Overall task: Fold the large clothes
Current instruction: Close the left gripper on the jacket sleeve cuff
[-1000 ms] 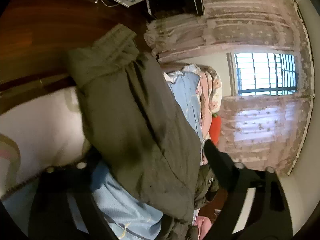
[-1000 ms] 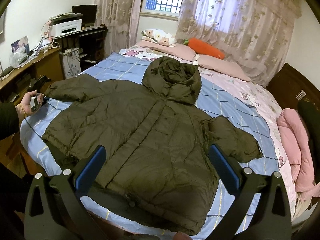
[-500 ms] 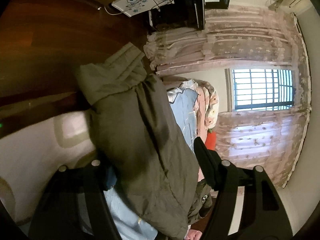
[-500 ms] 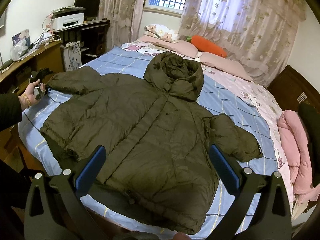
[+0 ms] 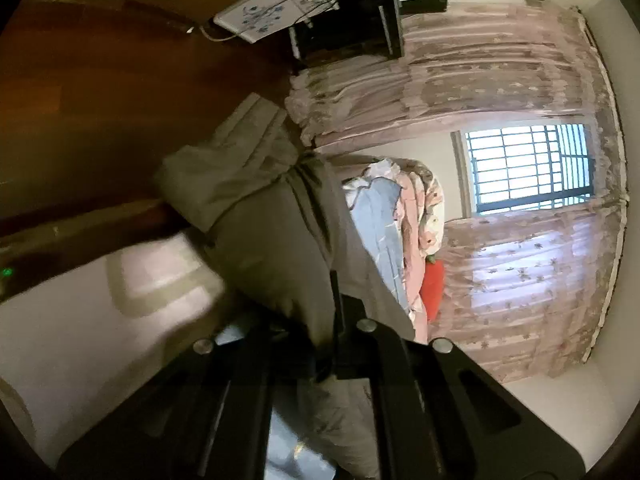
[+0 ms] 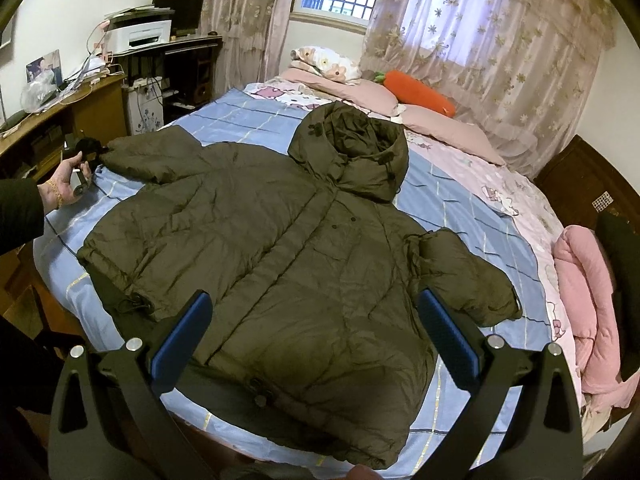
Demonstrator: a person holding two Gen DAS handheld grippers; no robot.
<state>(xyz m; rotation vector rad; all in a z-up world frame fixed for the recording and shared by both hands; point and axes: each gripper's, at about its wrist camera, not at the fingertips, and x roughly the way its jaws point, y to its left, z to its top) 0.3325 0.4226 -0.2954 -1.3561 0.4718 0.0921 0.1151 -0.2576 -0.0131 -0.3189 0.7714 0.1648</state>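
A large olive hooded puffer jacket [image 6: 280, 248] lies face up and spread flat on the blue checked bed sheet [image 6: 248, 120], hood toward the pillows. My left gripper [image 6: 90, 150] is at the cuff of the jacket's left sleeve, at the bed's left edge. In the left wrist view my left gripper [image 5: 328, 344] is shut on the sleeve [image 5: 280, 232], which runs up from the jaws to the ribbed cuff. My right gripper [image 6: 316, 332] is open and empty, held above the jacket's lower hem. The right sleeve [image 6: 460, 272] lies bent beside the body.
Pink pillows [image 6: 440, 120] and an orange carrot cushion [image 6: 420, 94] lie at the head of the bed. A folded pink quilt [image 6: 592, 300] sits at the right edge. A wooden desk [image 6: 72, 112] and a printer [image 6: 140, 36] stand left of the bed.
My left gripper has closed on the sleeve; its fingers were apart in the earlier frames. The right gripper view has tilted slightly; the jacket lies as before.
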